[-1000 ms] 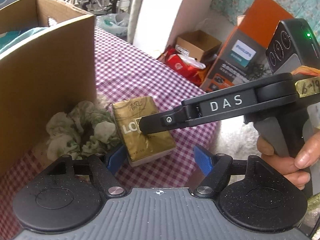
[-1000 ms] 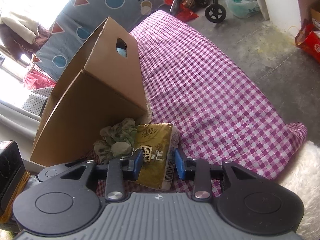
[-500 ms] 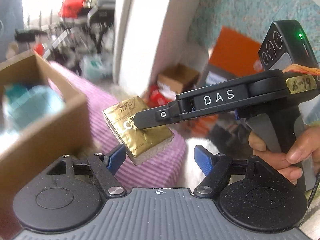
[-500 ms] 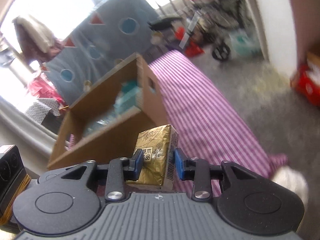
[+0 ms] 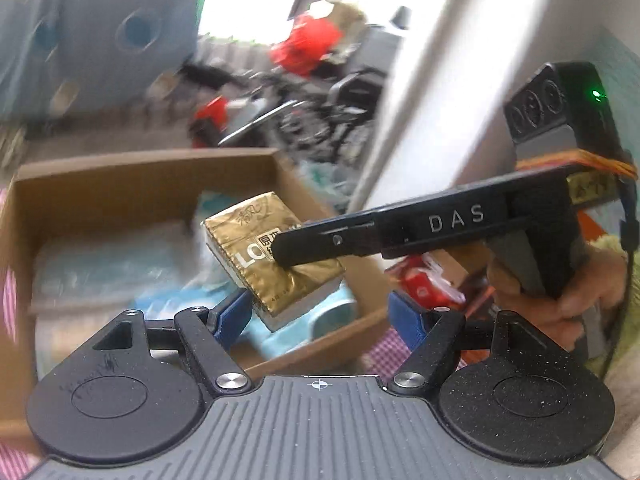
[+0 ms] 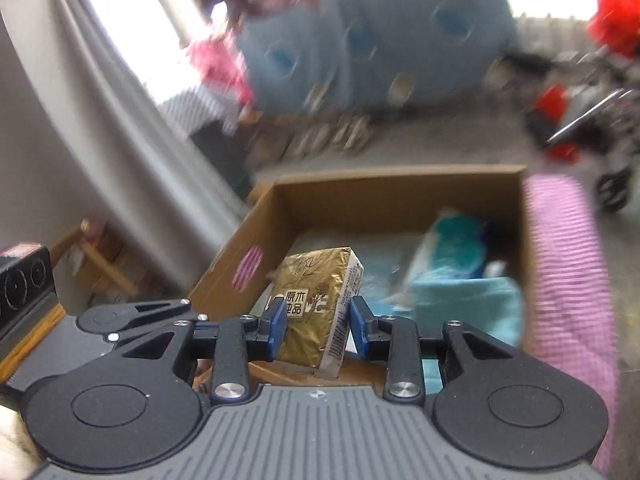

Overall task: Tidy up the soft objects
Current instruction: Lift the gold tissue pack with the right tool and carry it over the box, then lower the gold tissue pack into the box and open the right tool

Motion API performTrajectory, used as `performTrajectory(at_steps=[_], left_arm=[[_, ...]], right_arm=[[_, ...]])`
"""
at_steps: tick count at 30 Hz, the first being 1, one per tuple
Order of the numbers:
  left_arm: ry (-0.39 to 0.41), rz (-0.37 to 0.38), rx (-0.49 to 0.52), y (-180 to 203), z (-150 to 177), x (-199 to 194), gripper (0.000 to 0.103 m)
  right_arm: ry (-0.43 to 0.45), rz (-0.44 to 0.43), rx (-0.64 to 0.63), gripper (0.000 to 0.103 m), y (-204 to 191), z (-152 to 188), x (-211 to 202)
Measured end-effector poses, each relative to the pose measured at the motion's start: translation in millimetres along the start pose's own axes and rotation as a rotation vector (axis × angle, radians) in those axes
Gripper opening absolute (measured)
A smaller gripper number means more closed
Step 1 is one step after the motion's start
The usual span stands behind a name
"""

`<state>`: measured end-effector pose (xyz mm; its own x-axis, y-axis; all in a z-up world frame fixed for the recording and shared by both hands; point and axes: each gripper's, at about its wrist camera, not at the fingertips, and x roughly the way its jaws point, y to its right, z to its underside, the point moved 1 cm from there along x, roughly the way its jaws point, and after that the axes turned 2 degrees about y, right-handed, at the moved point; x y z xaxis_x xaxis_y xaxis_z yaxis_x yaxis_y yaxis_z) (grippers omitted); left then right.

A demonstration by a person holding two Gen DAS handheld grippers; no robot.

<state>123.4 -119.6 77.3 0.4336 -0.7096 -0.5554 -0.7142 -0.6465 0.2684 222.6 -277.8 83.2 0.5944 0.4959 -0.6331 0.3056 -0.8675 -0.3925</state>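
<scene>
- Right gripper (image 6: 318, 320): blue pads clamped on both sides of gold tissue pack (image 6: 316, 300), held above open cardboard box (image 6: 400, 174).
- Left gripper (image 5: 318, 316): fingers spread apart, gripping nothing.
- Box contents: teal soft packs (image 6: 460, 276).

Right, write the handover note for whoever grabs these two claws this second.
Right claw: shut on the gold tissue pack, held in the air over the open cardboard box.
Left claw: open, empty, hovering at the box's near side.
Box: already holds teal and blue soft packs; it stands on the checked cloth.
Done: pack lifted and carried above the box.
Left: lower it into the box and release. Whether other soft things wait outside the box cannot be seen in these views.
</scene>
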Motion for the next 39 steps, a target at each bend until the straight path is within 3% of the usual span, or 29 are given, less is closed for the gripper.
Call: performTrajectory(at_steps=[6, 9, 14, 17, 23, 27, 32, 39], left_arm=[[-0.04, -0.015, -0.234, -51, 11, 19, 0.075], [-0.076, 0.051, -0.318, -69, 18, 32, 0.075], [-0.116, 0.064, -0.315, -73, 31, 43, 0.081], [-0.1, 0.069, -0.298, -76, 32, 29, 0.083], [-0.077, 0.083, -0.265, -84, 33, 2, 0.088], [-0.042, 0.09, -0.239, -89, 33, -6, 0.096], [-0.007, 0.079, -0.206, -92, 36, -19, 0.098], [-0.005, 0.069, -0.202, -98, 42, -19, 0.098]], right_arm=[[-0.285, -0.132, -0.105, 0.037, 20, -39, 93], [-0.462, -0.206, -0.154, 0.037, 32, -42, 140], [-0.661, -0.179, -0.227, 0.037, 38, -21, 191], [-0.677, -0.176, -0.28, 0.037, 35, -13, 188], [-0.648, -0.132, -0.262, 0.037, 34, -18, 172], [-0.701, -0.112, -0.264, 0.037, 21, -9, 186], [-0.711, -0.117, -0.253, 0.037, 10, 0, 200], [-0.688, -0.104, -0.145, 0.037, 3, -3, 210]])
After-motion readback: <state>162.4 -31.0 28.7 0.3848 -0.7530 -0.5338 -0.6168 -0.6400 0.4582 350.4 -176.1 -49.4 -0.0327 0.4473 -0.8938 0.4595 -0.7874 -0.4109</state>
